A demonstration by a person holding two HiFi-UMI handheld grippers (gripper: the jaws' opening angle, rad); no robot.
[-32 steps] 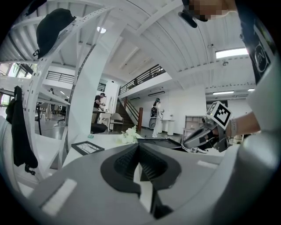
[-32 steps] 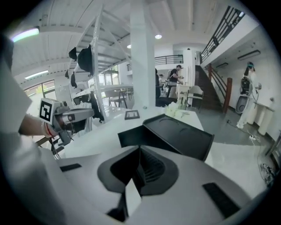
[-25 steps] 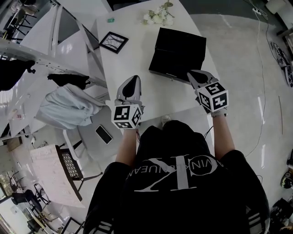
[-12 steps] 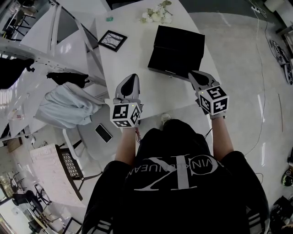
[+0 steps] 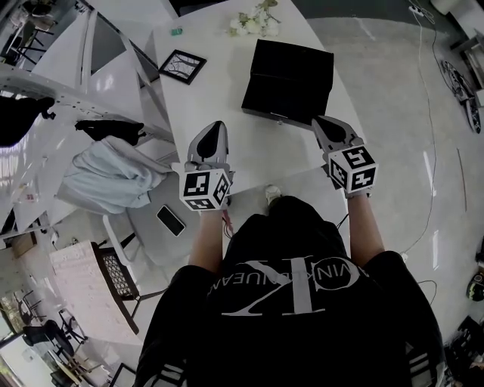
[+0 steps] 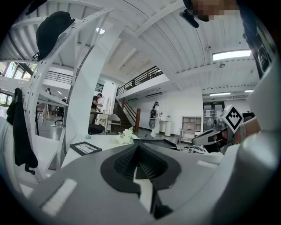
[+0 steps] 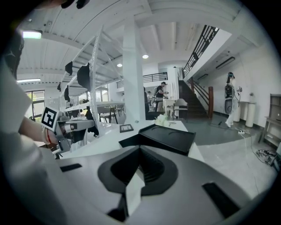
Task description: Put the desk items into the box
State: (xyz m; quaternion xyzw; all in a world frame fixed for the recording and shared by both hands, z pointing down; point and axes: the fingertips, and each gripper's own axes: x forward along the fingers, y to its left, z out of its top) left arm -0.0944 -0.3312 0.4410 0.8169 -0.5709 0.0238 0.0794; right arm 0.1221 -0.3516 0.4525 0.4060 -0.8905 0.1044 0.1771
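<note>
While the left gripper (image 5: 214, 132) and right gripper (image 5: 325, 127) hang over the near end of the white desk (image 5: 227, 106), fingers closed on nothing, the black box (image 5: 287, 79) sits just beyond the right one, its contents unclear. A picture frame (image 5: 181, 66), white flowers (image 5: 253, 23) and a small green clip (image 5: 175, 32) lie outside it.

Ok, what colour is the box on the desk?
The box is black all over; the head view shows it best.

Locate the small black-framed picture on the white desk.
In the head view, the black-framed picture lies far left on the white desk, left of the black box.
</note>
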